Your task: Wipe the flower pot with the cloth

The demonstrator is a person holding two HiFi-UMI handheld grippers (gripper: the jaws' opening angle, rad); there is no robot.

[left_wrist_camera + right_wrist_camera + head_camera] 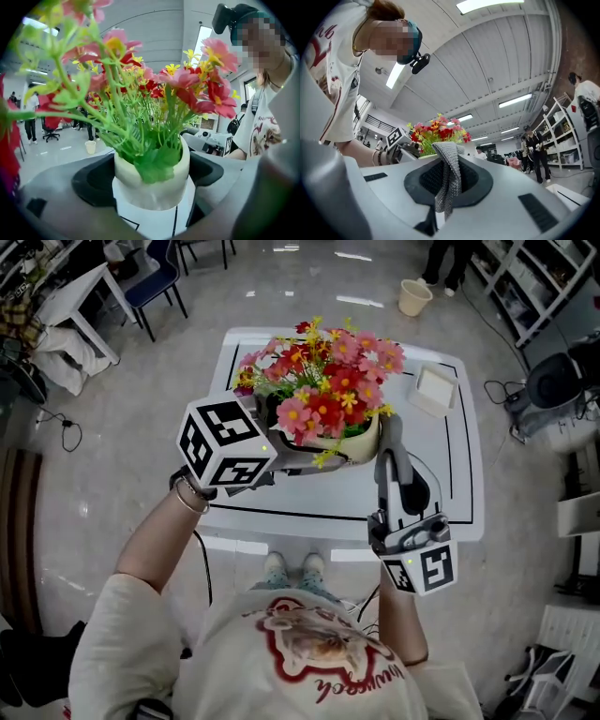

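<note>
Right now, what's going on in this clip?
A person is working with a gripper in each hand over a white table. The left gripper is clamped around a cream flower pot full of red, pink and yellow flowers. The right gripper pinches a grey cloth and sits close by the pot's right side. Whether the cloth touches the pot cannot be told.

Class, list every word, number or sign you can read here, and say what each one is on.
No text can be read.
Shirt print: red script, too blurred to read.
Left cube, right cube: square marker patterns, no letters.
</note>
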